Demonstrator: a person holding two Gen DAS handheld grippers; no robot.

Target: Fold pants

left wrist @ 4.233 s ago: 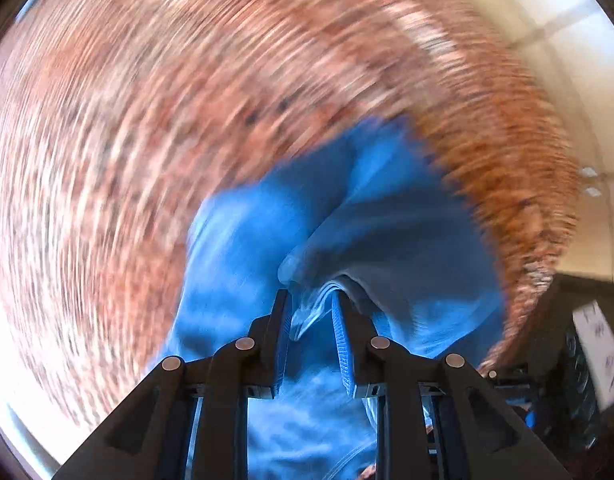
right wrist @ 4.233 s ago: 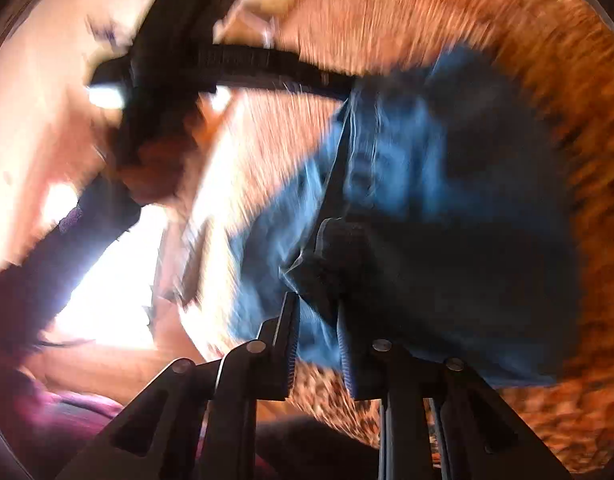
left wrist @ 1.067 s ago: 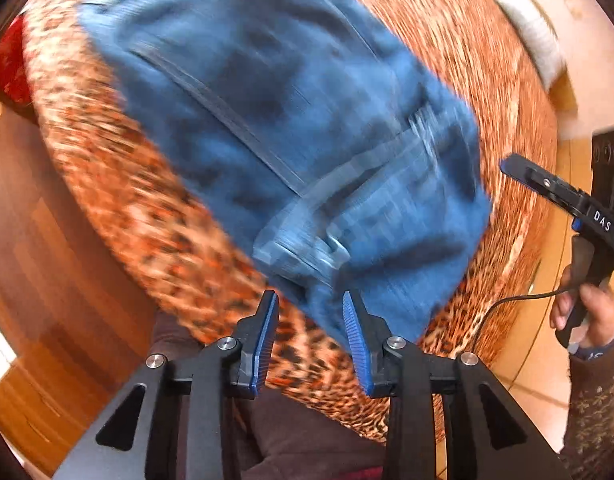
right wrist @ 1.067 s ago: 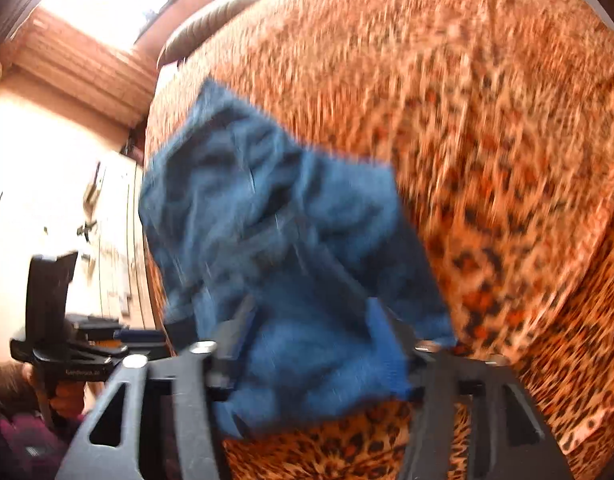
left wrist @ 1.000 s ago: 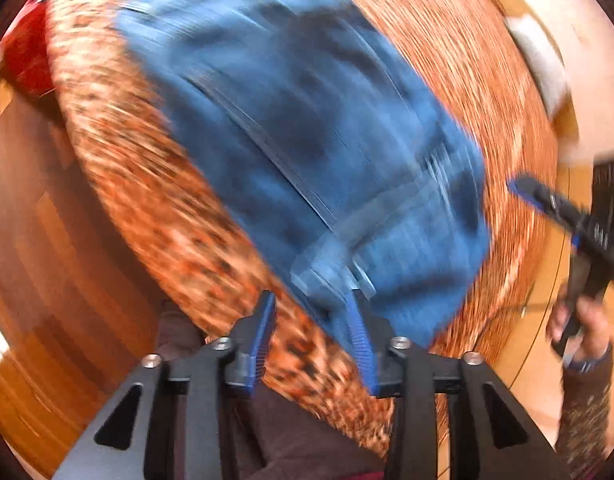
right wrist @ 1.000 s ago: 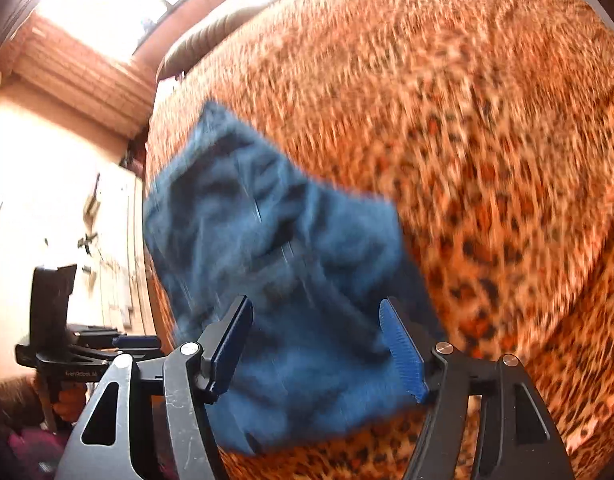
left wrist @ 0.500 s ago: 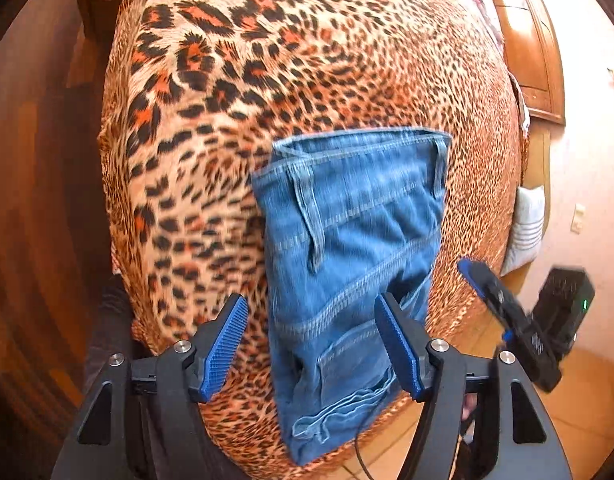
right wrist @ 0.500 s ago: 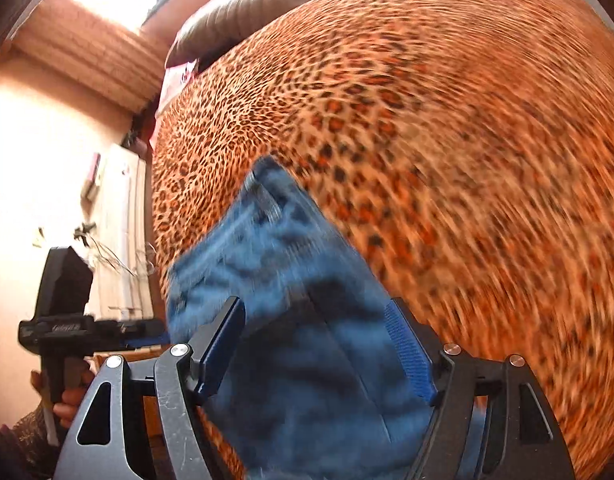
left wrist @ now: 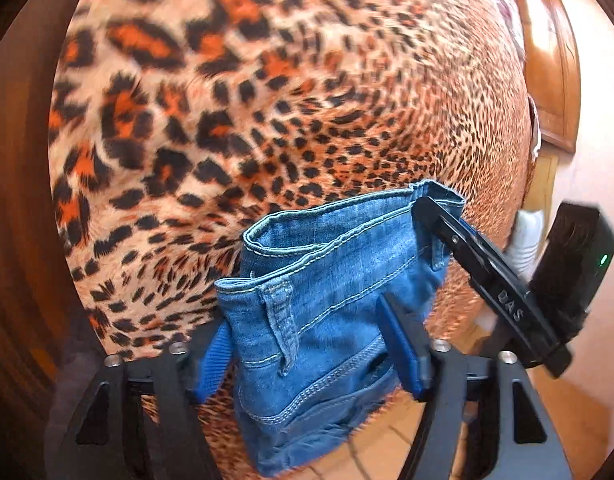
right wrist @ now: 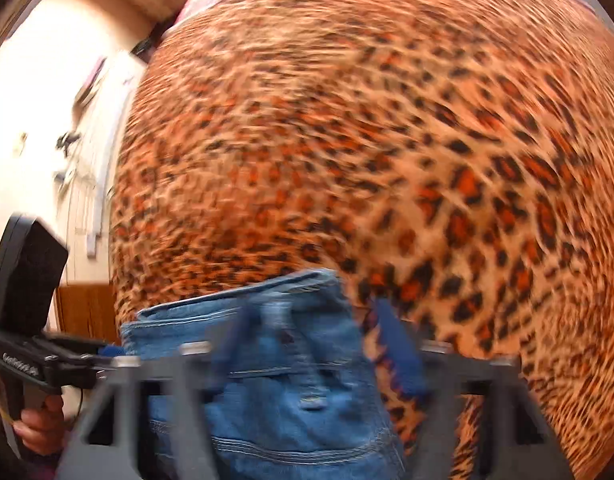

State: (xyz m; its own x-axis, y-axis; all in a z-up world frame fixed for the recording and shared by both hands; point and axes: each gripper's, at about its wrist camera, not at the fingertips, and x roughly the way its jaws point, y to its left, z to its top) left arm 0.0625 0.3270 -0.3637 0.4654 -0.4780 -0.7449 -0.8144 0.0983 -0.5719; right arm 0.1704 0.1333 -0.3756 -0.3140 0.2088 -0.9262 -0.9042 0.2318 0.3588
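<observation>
Now folded jeans (left wrist: 327,320) are seen low in frame on a leopard-print cover (left wrist: 267,100).
Left gripper (left wrist: 307,356) and right gripper (right wrist: 315,344) are held with fingers spread wide around the denim.

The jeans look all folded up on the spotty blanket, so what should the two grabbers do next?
Probably lift both away. The jeans lie in a folded stack on the leopard blanket, and the left gripper and right gripper are both open, gripping nothing. Closing now might rumple the fold.
</observation>
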